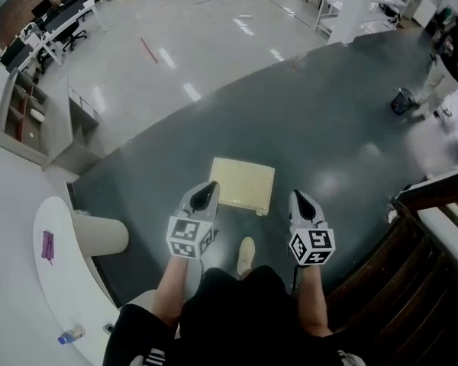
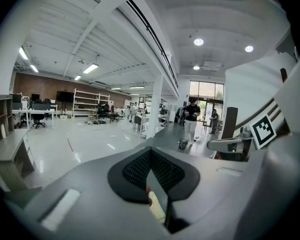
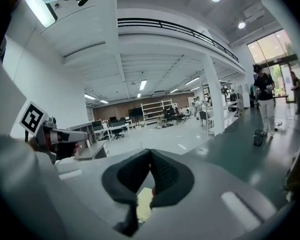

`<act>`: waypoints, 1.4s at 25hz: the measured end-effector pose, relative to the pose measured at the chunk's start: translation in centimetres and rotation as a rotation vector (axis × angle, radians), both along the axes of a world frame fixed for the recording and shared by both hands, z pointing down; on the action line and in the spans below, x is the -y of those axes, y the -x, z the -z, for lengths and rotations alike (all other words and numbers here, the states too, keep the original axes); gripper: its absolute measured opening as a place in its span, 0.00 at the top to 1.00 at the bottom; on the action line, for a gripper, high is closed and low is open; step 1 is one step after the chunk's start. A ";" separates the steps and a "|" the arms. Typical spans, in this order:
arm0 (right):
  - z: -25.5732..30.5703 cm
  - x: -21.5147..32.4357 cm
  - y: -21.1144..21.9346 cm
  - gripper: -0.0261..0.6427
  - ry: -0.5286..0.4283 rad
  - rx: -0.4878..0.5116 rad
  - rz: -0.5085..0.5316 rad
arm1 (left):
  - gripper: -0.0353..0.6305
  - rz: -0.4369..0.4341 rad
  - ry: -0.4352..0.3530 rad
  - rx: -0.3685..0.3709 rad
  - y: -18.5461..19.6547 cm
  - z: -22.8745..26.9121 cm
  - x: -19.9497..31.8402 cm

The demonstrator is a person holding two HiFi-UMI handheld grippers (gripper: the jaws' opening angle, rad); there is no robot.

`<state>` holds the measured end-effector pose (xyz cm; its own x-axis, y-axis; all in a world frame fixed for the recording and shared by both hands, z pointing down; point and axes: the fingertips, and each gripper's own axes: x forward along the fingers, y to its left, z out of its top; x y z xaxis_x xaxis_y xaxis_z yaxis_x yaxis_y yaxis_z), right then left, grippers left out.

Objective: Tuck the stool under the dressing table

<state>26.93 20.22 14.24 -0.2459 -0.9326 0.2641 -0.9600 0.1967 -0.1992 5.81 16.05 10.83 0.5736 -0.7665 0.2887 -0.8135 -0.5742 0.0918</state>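
Though clenched shut on nothing, see the left claw (image 1: pixel 205 195) by the near left corner of the stool (image 1: pixel 244 181) and the right claw (image 1: pixel 302 203) just off its right edge, stool on the dark floor (image 1: pixel 328 128), well right of the white bench (image 1: pixel 61 280).

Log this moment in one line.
left gripper: shut, empty | right gripper: shut, empty | stool: on open floor ahead, not tucked

Left claw (image 1: pixel 207 190), right claw (image 1: pixel 299 197): jaws together, held forward side by side.
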 end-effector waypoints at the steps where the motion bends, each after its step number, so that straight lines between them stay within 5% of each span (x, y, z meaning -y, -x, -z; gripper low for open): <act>1: -0.6 0.8 -0.3 0.96 0.005 0.006 0.006 | 0.94 0.002 0.001 0.001 -0.4 -0.4 0.7; 10: -7.6 6.8 -0.4 0.96 0.105 0.012 0.037 | 0.94 0.015 0.088 0.028 -1.1 -6.9 5.7; 22: -18.1 13.1 1.1 0.96 0.213 0.030 -0.057 | 0.94 -0.002 0.188 0.022 2.3 -18.1 14.7; 35: -34.2 18.3 2.0 0.96 0.343 0.043 -0.044 | 0.94 -0.022 0.321 0.073 3.5 -35.3 19.6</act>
